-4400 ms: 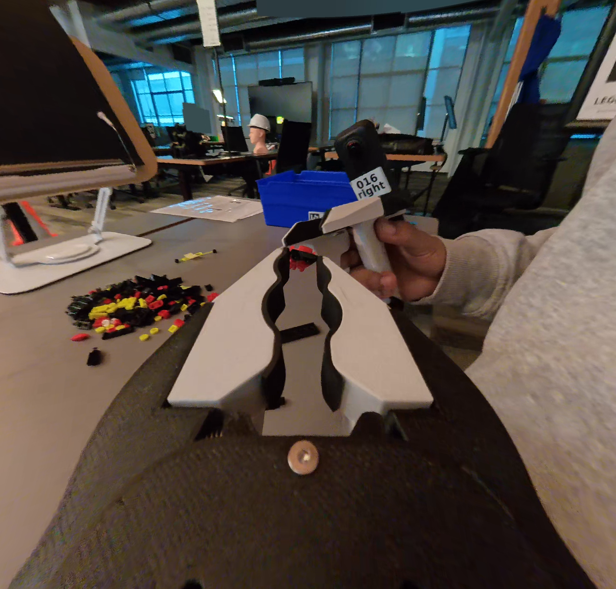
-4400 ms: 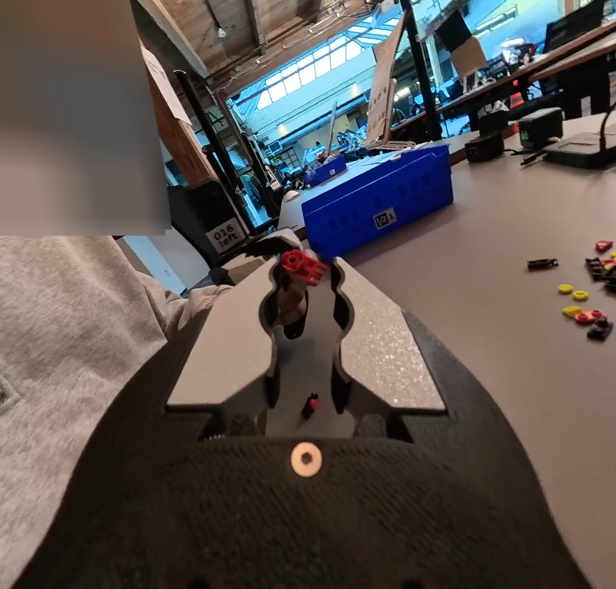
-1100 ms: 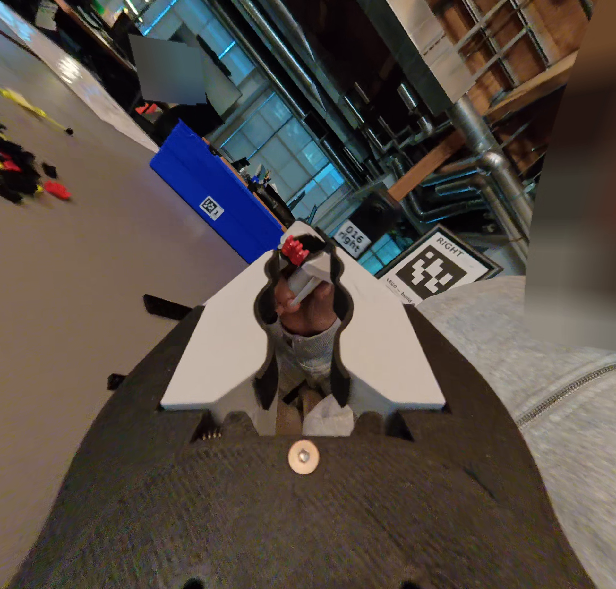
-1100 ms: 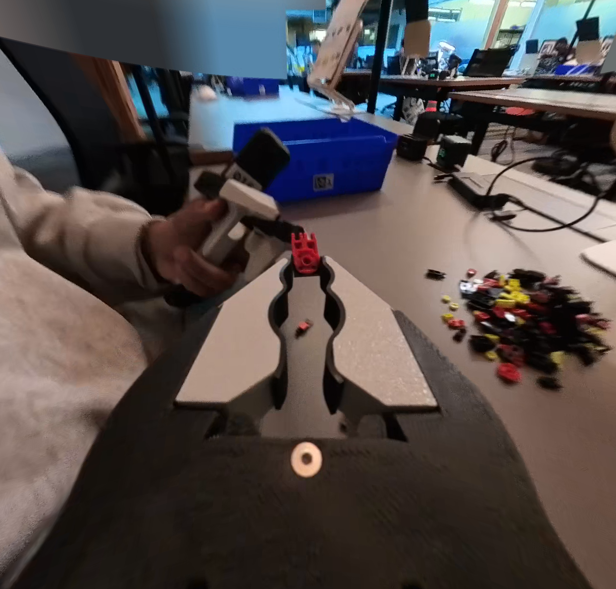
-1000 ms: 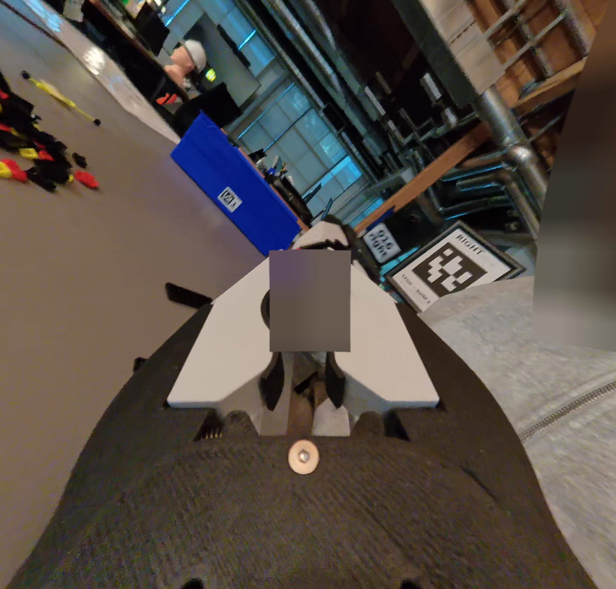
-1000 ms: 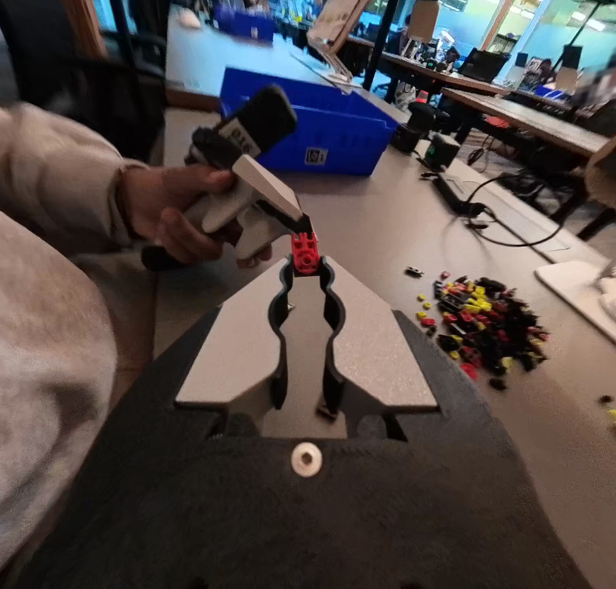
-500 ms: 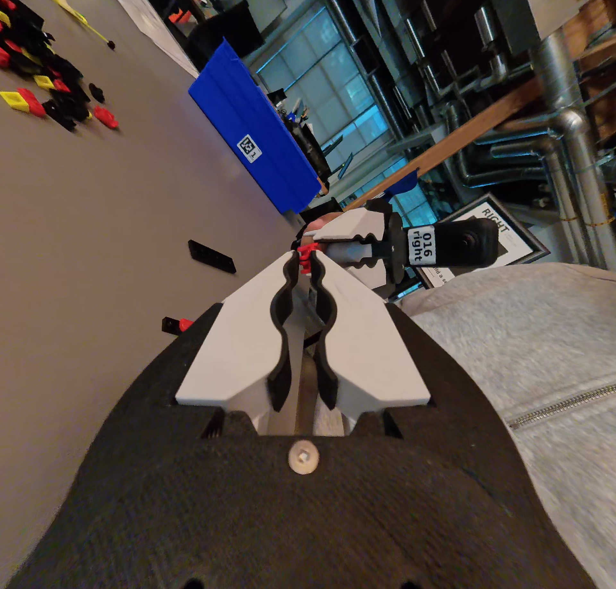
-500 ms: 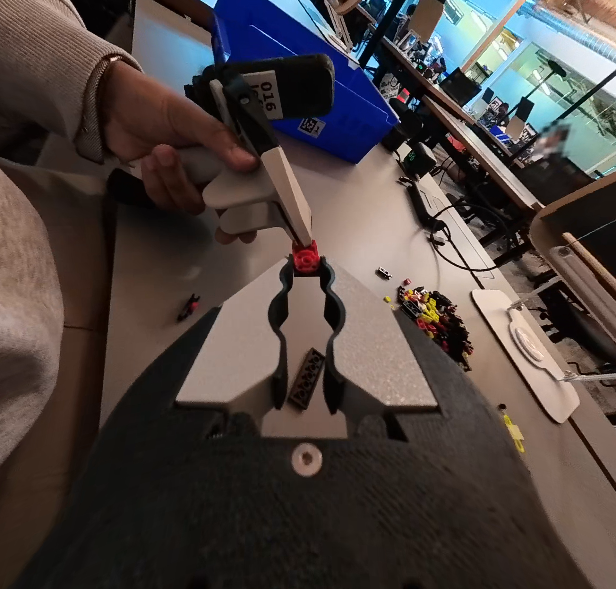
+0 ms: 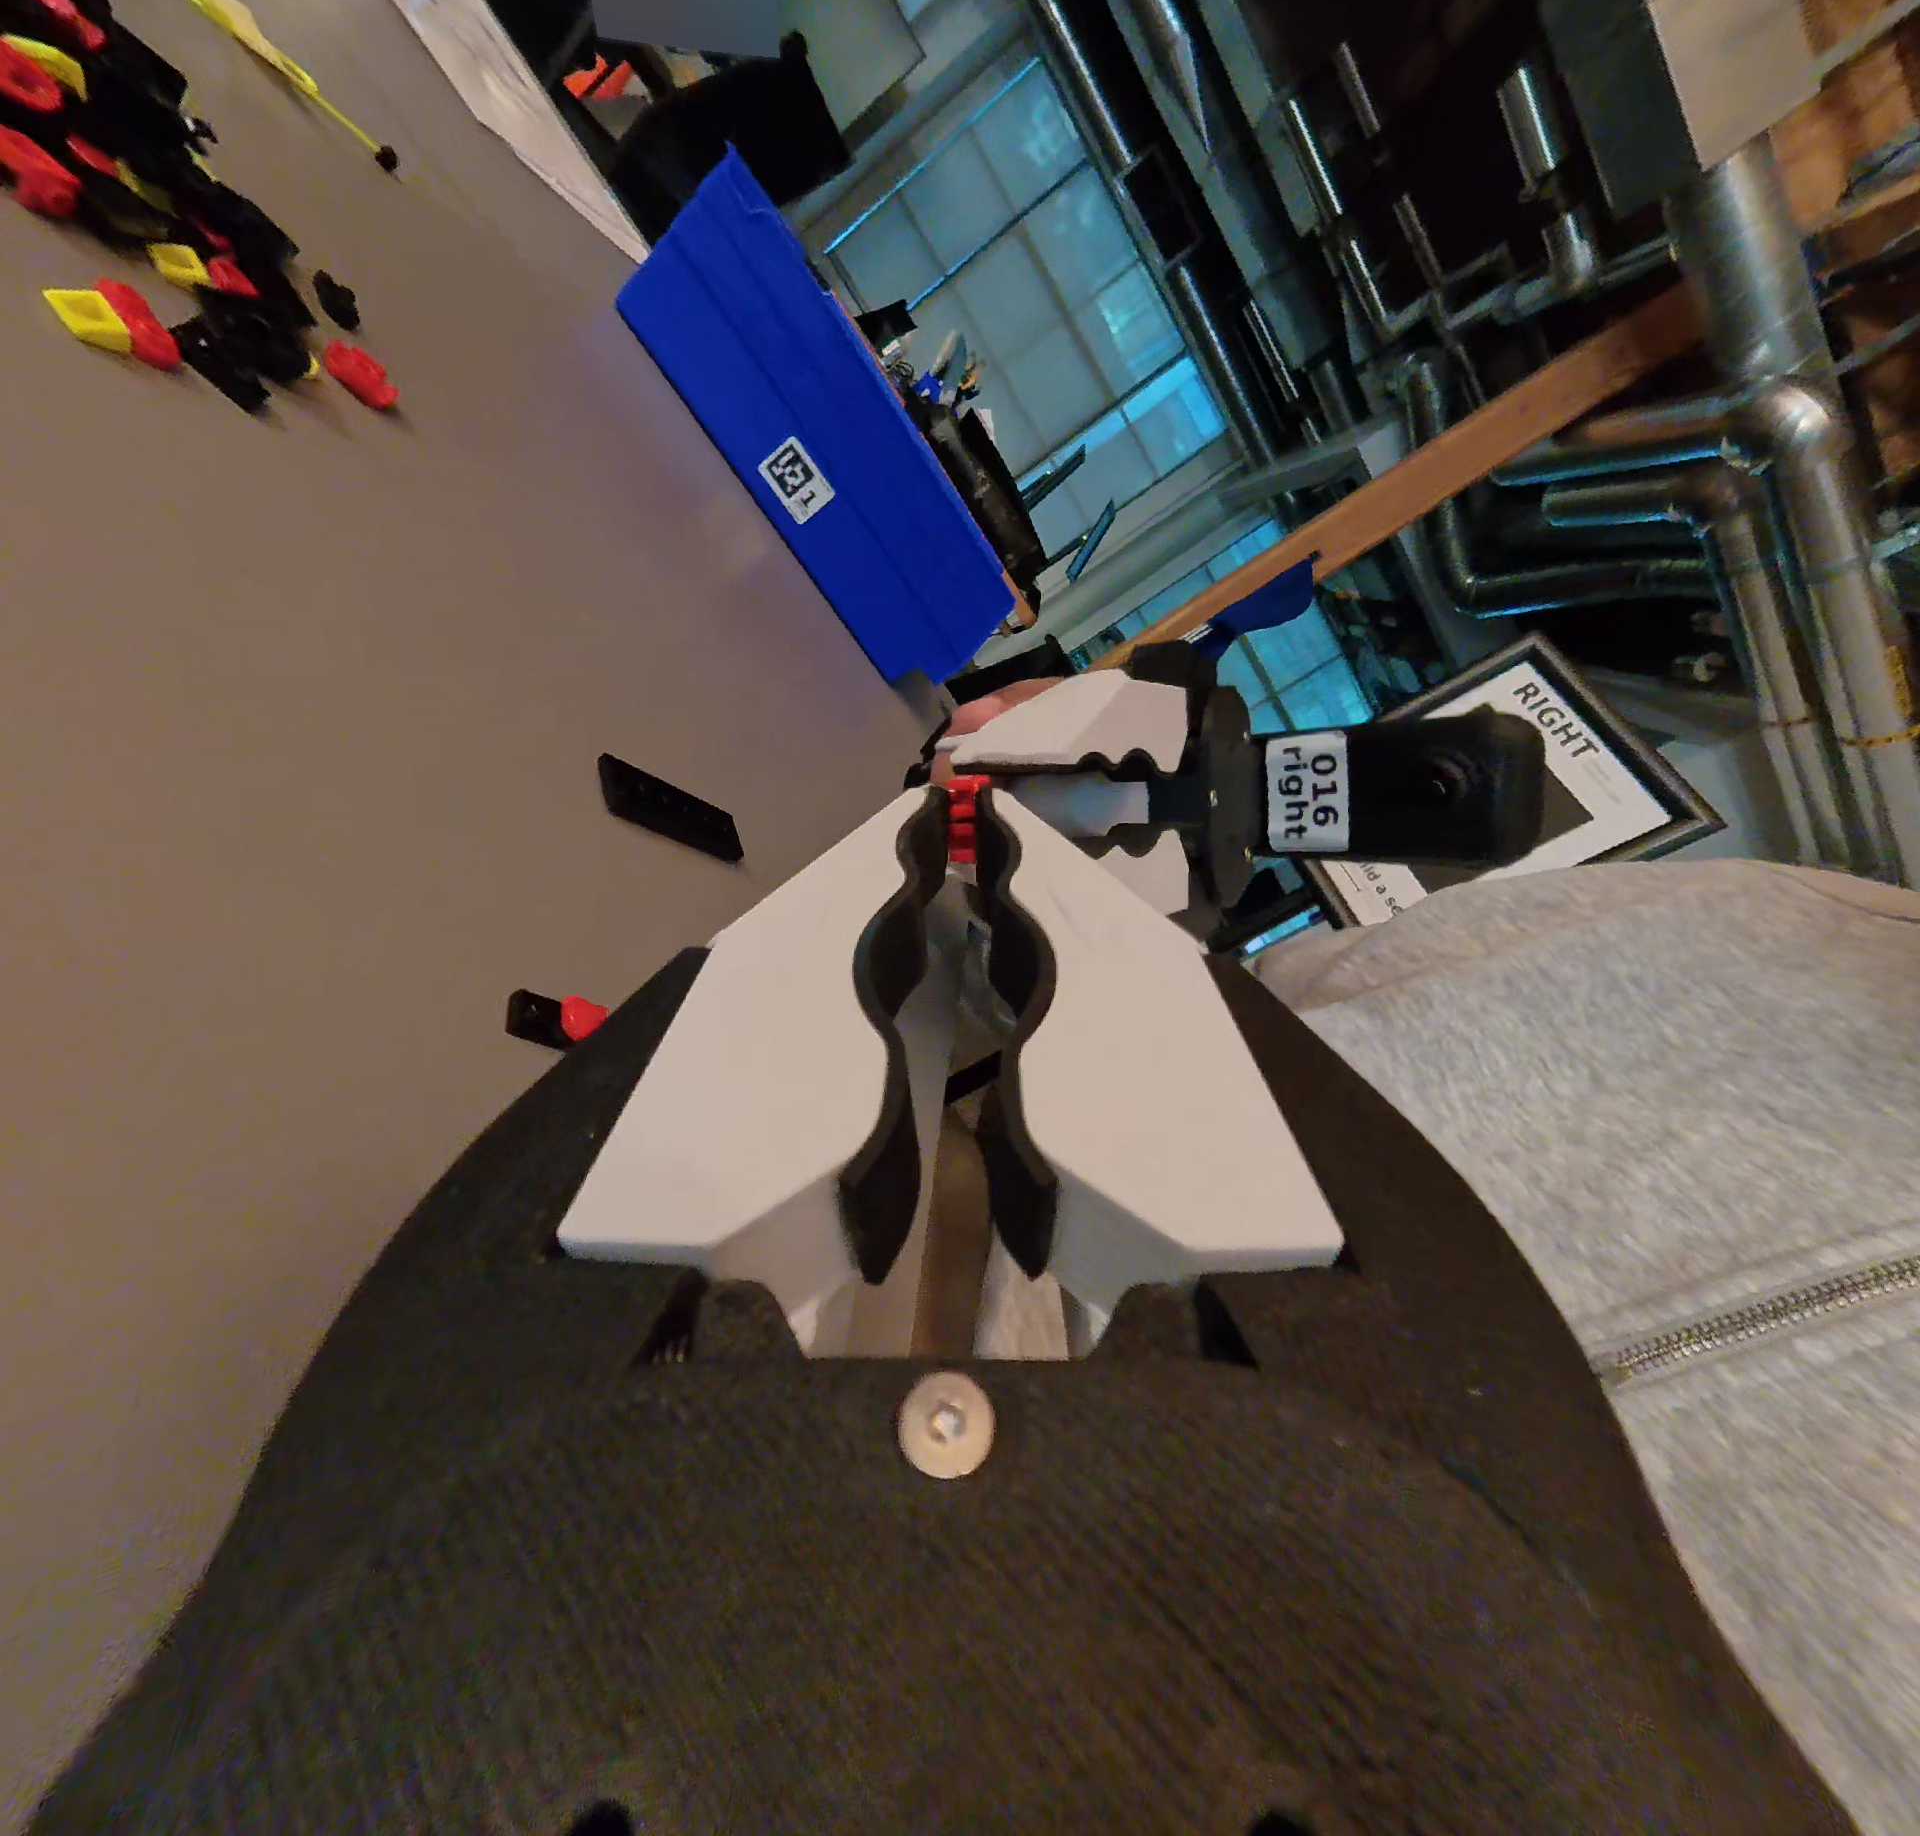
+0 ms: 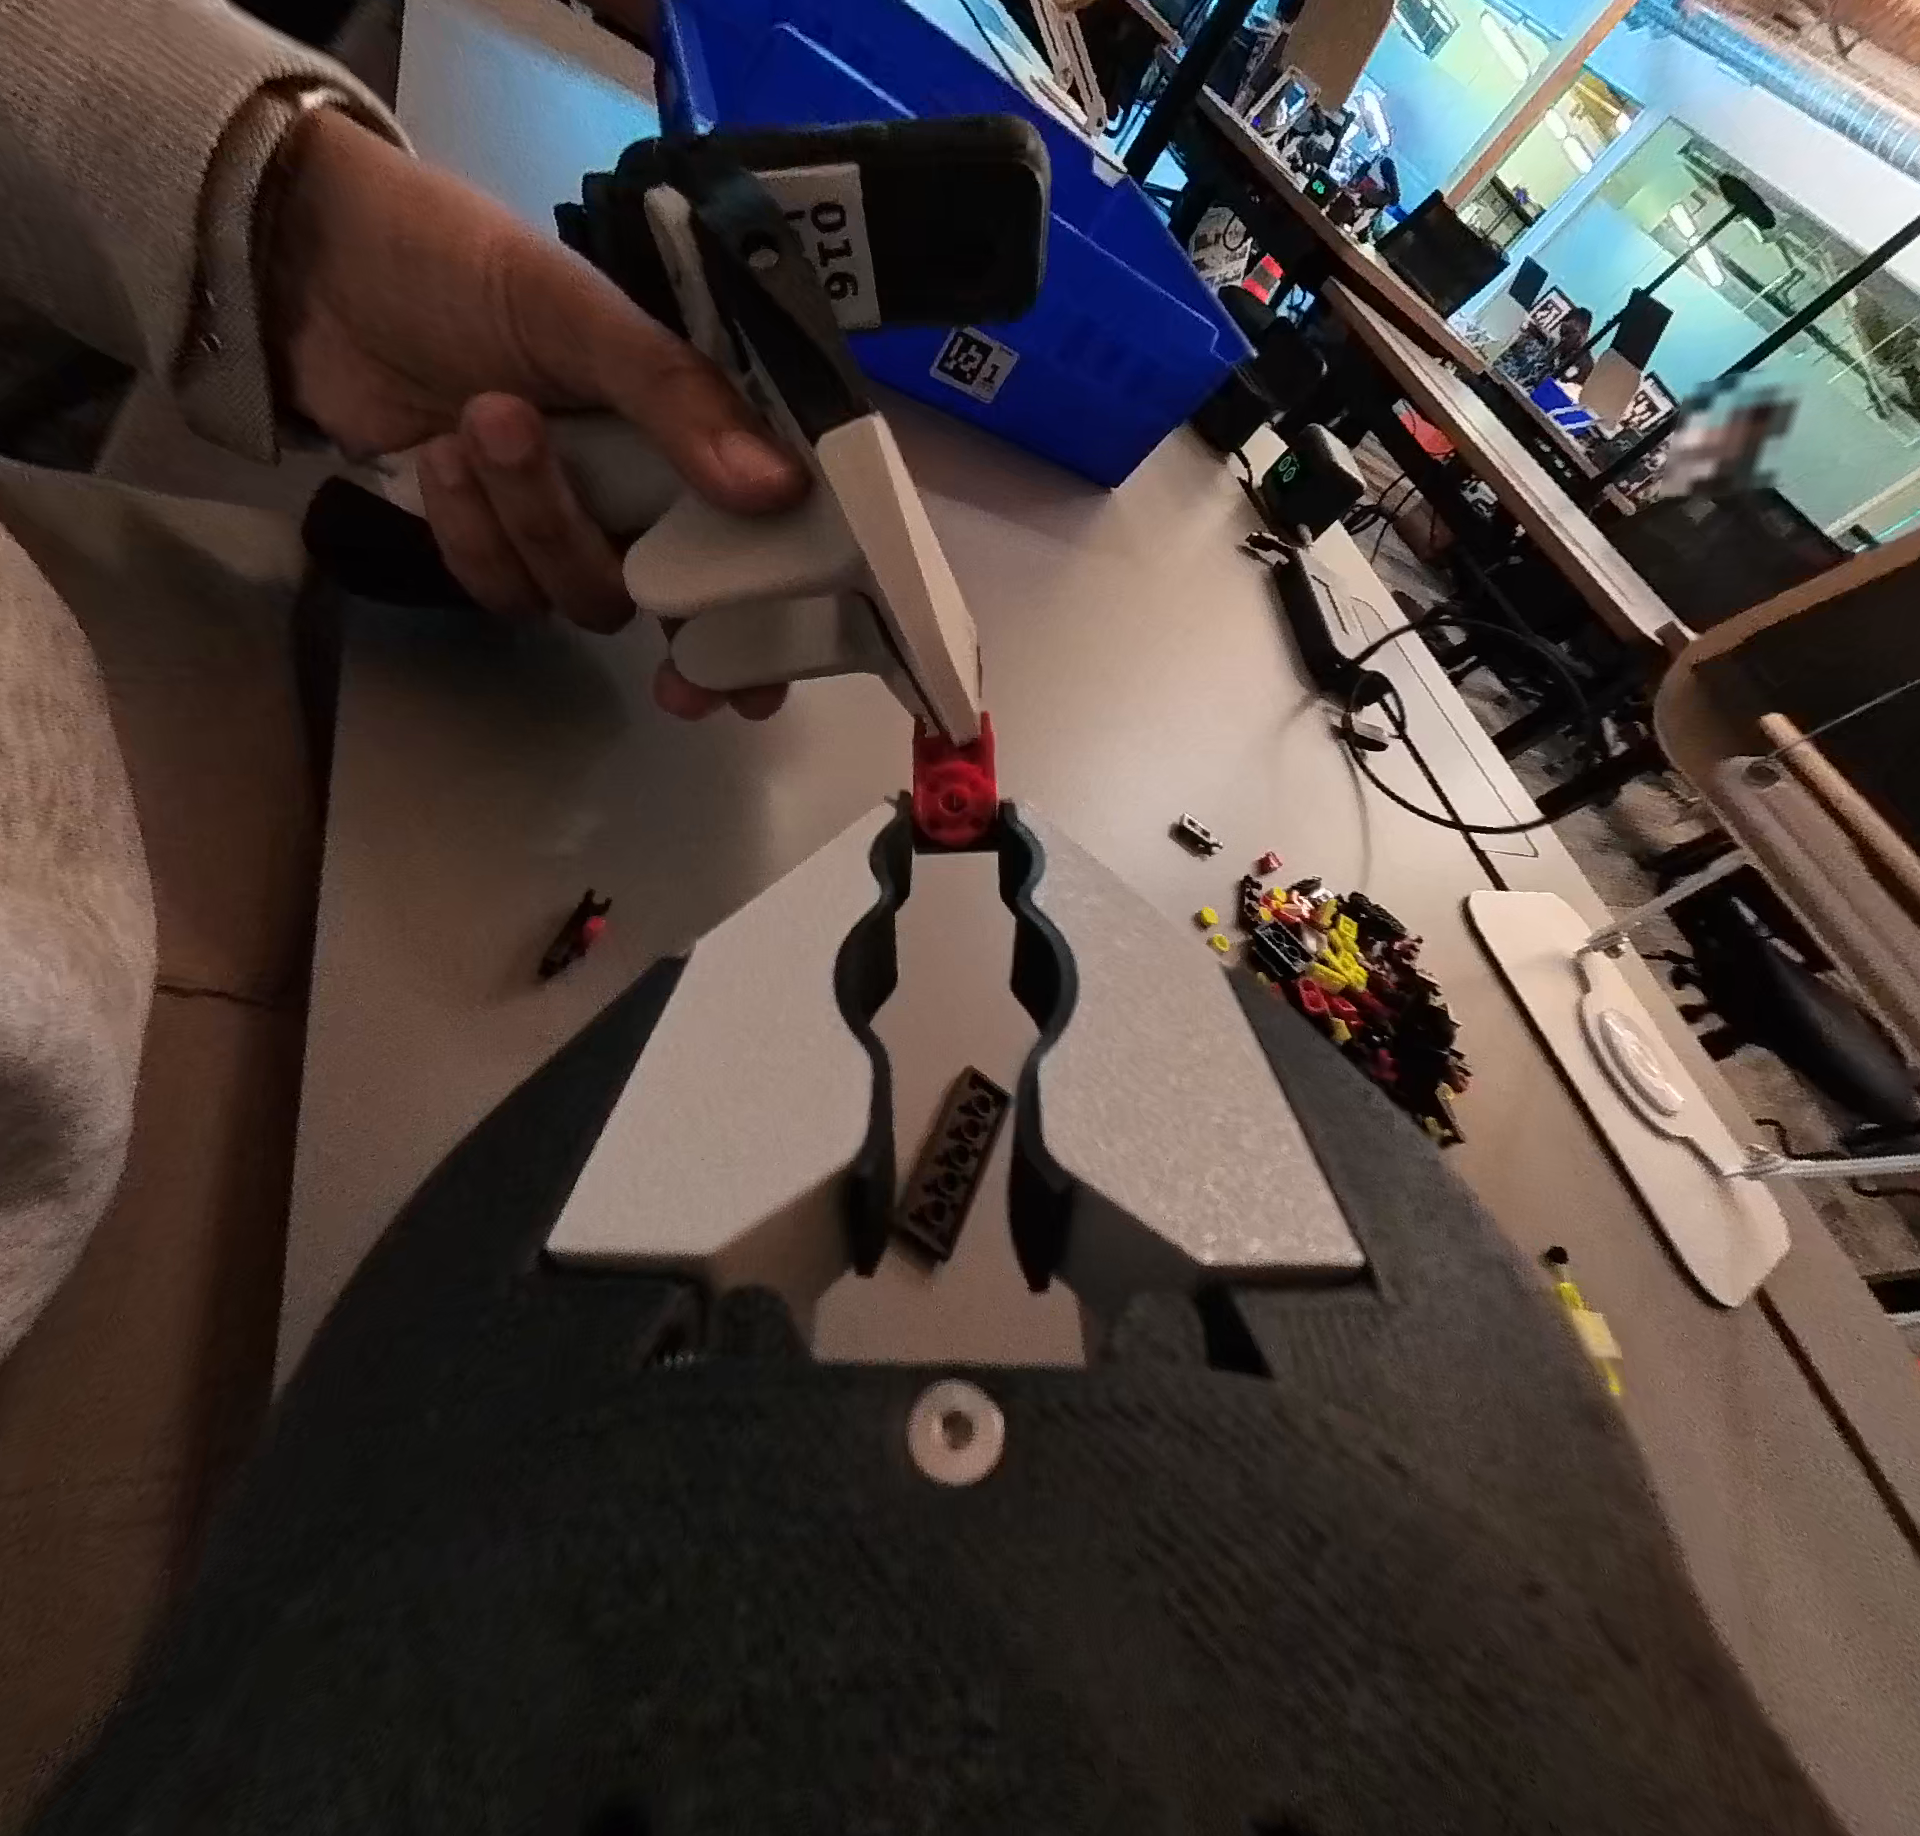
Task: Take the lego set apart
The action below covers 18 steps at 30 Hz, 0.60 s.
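A small red lego assembly (image 9: 964, 832) is held in the air above the table's near edge, clamped from two sides. My left gripper (image 9: 958, 799) is shut on it, with the fingers almost together. My right gripper (image 10: 953, 822) is shut on the same red assembly (image 10: 948, 794), with the piece at its fingertips. In the right wrist view the left gripper (image 10: 951, 721) comes down from above onto the piece, held by a hand. In the left wrist view the right gripper (image 9: 951, 763) reaches in from the right.
On the grey table (image 9: 312, 695) lie a black plate (image 9: 670, 810) and a small black-and-red piece (image 9: 551, 1015). A pile of loose red, yellow and black pieces (image 10: 1351, 986) lies farther out. A blue bin (image 10: 935, 228), a white stand base (image 10: 1621, 1080) and cables (image 10: 1382, 726) are behind. The grippers are tip to tip, or close to it.
The left gripper has closed from open onto the red assembly that the right gripper held. Both grippers have rotated and now grip it from crossed directions.
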Each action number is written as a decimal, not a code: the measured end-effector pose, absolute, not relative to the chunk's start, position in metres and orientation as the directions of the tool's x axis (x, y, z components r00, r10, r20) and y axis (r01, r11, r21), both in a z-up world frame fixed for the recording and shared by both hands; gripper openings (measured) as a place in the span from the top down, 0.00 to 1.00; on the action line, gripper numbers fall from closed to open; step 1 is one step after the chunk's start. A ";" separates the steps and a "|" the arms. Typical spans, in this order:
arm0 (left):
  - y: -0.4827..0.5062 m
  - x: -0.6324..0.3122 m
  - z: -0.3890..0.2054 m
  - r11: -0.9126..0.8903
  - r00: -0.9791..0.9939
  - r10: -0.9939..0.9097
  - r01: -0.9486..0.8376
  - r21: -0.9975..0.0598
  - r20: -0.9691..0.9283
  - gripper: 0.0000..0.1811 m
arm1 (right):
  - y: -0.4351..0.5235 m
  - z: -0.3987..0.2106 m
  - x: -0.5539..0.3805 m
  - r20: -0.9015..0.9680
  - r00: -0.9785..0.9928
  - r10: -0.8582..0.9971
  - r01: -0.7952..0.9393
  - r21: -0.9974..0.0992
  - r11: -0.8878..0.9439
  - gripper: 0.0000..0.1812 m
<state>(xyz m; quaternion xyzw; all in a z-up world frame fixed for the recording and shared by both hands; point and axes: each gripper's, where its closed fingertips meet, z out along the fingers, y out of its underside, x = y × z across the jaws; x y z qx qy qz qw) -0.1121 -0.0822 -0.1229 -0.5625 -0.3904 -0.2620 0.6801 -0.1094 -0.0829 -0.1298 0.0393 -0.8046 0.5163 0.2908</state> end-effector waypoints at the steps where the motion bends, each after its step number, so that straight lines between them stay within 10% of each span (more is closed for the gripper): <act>1: -0.082 -0.112 -0.124 0.225 0.551 0.084 0.801 -0.555 0.830 0.98 | -0.083 -0.131 -0.109 0.526 -0.819 0.232 -0.377 -0.795 0.475 0.93; 12: -0.080 -0.116 -0.141 0.145 0.595 0.251 0.756 -0.638 0.763 0.98 | -0.083 -0.147 -0.112 0.698 -0.701 0.146 -0.467 -0.604 0.645 0.93; 15: -0.075 -0.124 -0.156 0.043 0.654 0.419 0.679 -0.733 0.630 0.98 | -0.117 -0.114 -0.066 0.618 -0.774 0.137 -0.517 -0.742 0.427 0.93; 18: -0.087 -0.133 -0.130 0.177 0.621 0.352 0.691 -0.701 0.701 0.98 | -0.107 -0.114 -0.089 0.757 -0.631 0.169 -0.558 -0.594 0.580 0.93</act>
